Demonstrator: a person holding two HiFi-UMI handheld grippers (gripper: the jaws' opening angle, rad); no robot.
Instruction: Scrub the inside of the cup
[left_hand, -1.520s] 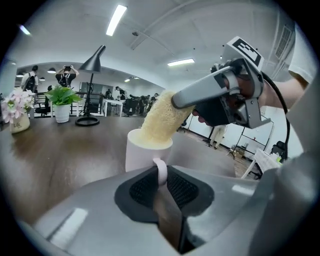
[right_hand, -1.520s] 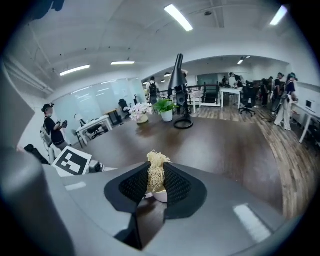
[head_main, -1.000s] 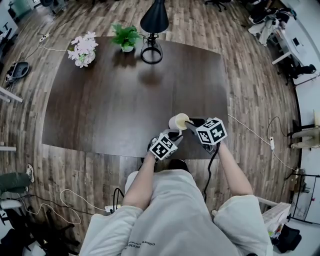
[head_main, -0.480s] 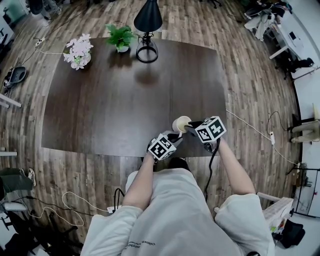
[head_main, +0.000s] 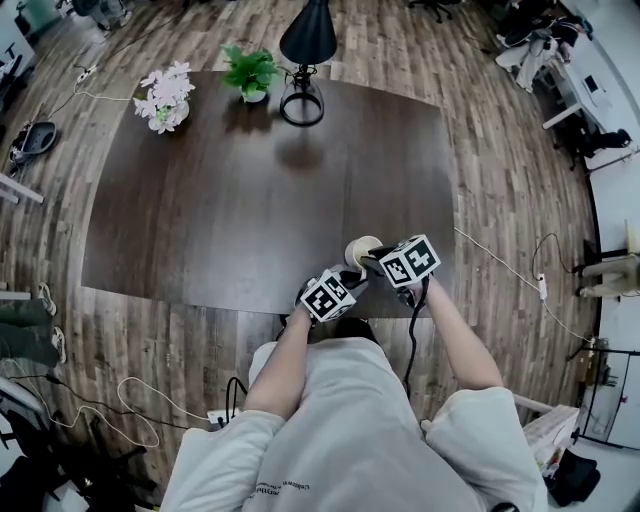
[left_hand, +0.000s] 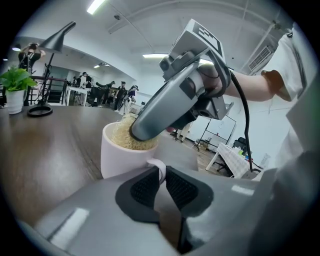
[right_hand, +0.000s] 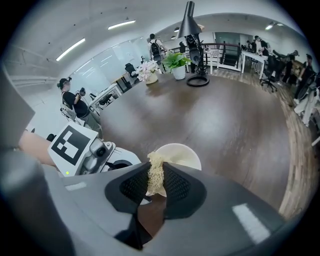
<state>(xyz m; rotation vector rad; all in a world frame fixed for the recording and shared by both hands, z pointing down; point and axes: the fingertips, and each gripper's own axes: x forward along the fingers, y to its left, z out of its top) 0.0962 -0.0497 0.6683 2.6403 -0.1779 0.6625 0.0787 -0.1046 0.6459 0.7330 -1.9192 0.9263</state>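
Note:
A white cup stands on the dark table near its front edge. My left gripper is shut on the cup's handle. My right gripper is shut on a pale fibrous scrubber, and its tip is pushed down into the cup's mouth. The scrubber fills the top of the cup, so the cup's inside is hidden in the left gripper view.
At the table's far edge stand a black desk lamp, a small green plant and a pot of pink-white flowers. Cables lie on the wood floor to the right. People stand in the distance.
The cup and both grippers have stayed at the same spot near the front edge. The right gripper has shifted slightly over the cup's mouth.

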